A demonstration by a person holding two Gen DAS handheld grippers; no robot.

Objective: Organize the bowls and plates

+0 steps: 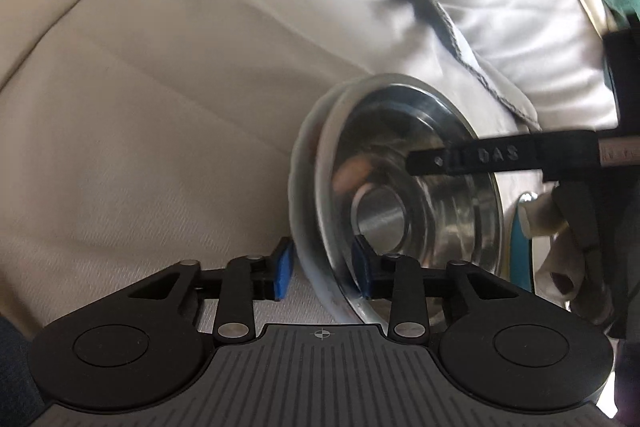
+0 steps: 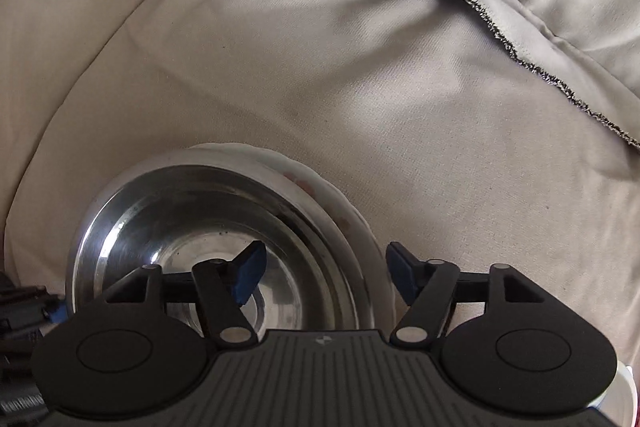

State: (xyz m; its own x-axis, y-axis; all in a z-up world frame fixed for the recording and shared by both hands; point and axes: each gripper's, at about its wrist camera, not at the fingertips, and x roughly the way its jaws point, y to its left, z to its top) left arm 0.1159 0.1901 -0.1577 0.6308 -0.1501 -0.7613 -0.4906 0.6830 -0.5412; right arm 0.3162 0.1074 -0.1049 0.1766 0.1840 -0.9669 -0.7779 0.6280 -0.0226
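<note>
A steel bowl (image 1: 404, 203) sits nested in a white dish (image 1: 304, 195) on a beige cloth. My left gripper (image 1: 322, 271) straddles the near rim of the stack, one blue pad outside the white dish and one inside the steel bowl; I cannot tell whether the pads press it. In the right wrist view the steel bowl (image 2: 208, 223) lies in the white dish (image 2: 352, 211) at lower left. My right gripper (image 2: 324, 277) is open, its left pad over the bowl's inside and its right pad outside the dish rim. The right gripper's finger (image 1: 480, 155) reaches in over the bowl.
The beige cloth (image 2: 360, 87) covers the surface, with a frayed dark hem (image 2: 500, 35) running across the back. A white object with a teal edge (image 1: 524, 227) lies right of the stack. A white rim (image 2: 628, 395) shows at the lower right corner.
</note>
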